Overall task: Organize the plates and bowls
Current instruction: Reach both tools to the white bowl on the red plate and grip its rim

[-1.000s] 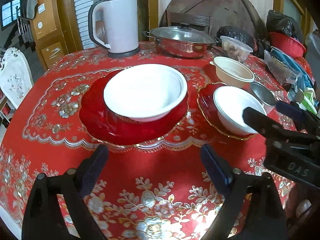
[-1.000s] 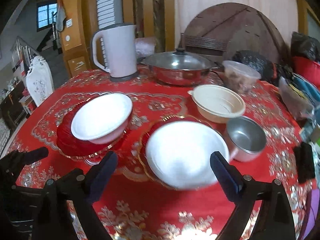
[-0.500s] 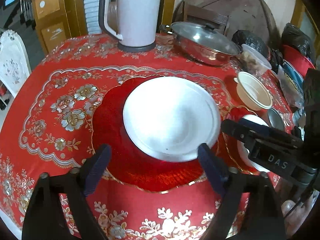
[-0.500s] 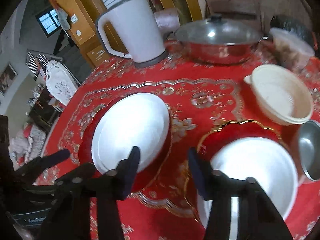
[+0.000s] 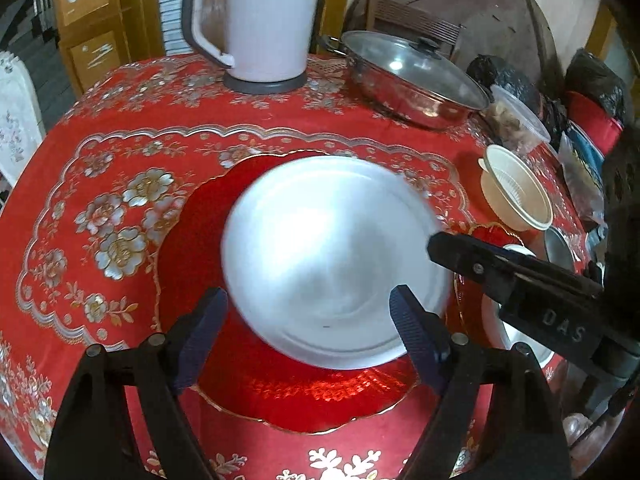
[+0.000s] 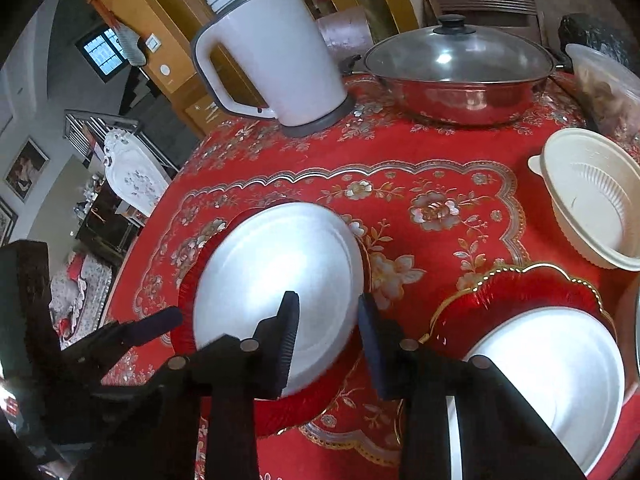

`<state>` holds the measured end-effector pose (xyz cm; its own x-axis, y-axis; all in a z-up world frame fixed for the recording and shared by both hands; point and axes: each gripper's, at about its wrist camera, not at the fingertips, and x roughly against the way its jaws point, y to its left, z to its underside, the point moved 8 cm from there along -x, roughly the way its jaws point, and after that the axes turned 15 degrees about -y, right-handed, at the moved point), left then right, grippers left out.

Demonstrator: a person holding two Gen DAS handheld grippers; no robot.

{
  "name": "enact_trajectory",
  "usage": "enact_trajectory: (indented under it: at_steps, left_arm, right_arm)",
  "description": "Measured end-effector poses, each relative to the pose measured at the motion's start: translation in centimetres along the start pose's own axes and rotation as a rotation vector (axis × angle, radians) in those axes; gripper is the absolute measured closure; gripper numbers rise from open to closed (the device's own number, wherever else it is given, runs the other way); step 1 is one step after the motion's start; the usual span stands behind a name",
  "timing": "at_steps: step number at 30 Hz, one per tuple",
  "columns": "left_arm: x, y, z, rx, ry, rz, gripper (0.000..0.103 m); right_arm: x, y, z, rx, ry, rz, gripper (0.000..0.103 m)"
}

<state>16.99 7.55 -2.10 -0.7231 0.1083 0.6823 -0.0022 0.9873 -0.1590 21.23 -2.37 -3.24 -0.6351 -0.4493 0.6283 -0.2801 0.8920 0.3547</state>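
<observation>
Grippers (image 5: 308,332) (jaws apart) over bowl (image 5: 332,256)

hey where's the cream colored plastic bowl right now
The cream plastic bowl sits empty at the right edge of the right wrist view, on the red tablecloth, in front of the lidded steel pot and behind the right-hand red plate.

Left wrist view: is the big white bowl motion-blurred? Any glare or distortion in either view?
Left wrist: large white bowl smeared, rim soft; kettle also soft; glare on the pot lid. Right wrist: the bowl's rim is only slightly soft, with sheen; pot lid highlight. Both: fisheye bends the table edge and darkens corners.
</observation>
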Motion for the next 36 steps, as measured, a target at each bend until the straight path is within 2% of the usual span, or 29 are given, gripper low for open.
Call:
enact_trajectory:
  at_steps: [5,9,11,16,23,26,32,33,34,36]
  left_arm:
    - [-0.6,-0.5,0.1,-0.026,0.005,-0.001,0.019]
    - [-0.7,-0.4,-0.2,-0.006,0.006,0.019,0.020]
    - [-0.8,-0.3,-0.2,-0.006,0.010,0.011,0.026]
    - [-0.7,-0.1,-0.6,0.007,0.006,0.024,0.026]
    - [-1.6,0.4,-0.1,0.050,0.047,0.073,0.026]
    - [-1.6,0.9,-0.3,0.053,0.033,0.059,0.026]
    - [-1.9,1.0,-0.3,0.067,0.041,0.092,0.028]
    - [-2.1,1.1,-0.2,0.074,0.048,0.103,0.033]
    - [-2.3,1.2,-0.1,0.080,0.056,0.111,0.048]
    - [-2.9,1.6,0.4,0.104,0.090,0.119,0.065]
  right_arm:
    - [-0.3,-0.2,-0.1,-0.009,-0.002,-0.008,0.076]
    - [-0.5,-0.3,-0.2,-0.020,0.003,-0.014,0.076]
    - [-0.5,-0.4,-0.2,-0.030,0.003,-0.018,0.076]
    - [-0.8,0.0,0.0,-0.036,0.024,-0.045,0.076]
    - [-1.3,0.1,0.4,-0.052,0.047,-0.055,0.072]
    - [-1.6,0.0,0.6,-0.078,0.061,-0.066,0.072]
    - [-2.6,0.0,1.0,-0.084,0.070,-0.070,0.073]
    - [-2.7,0.0,1.1,-0.086,0.071,-0.075,0.074]
    - [-2.8,0.0,1.1,-0.086,0.070,-0.076,0.074]
    - [-2.8,0.1,1.3,-0.072,0.071,-0.072,0.074]
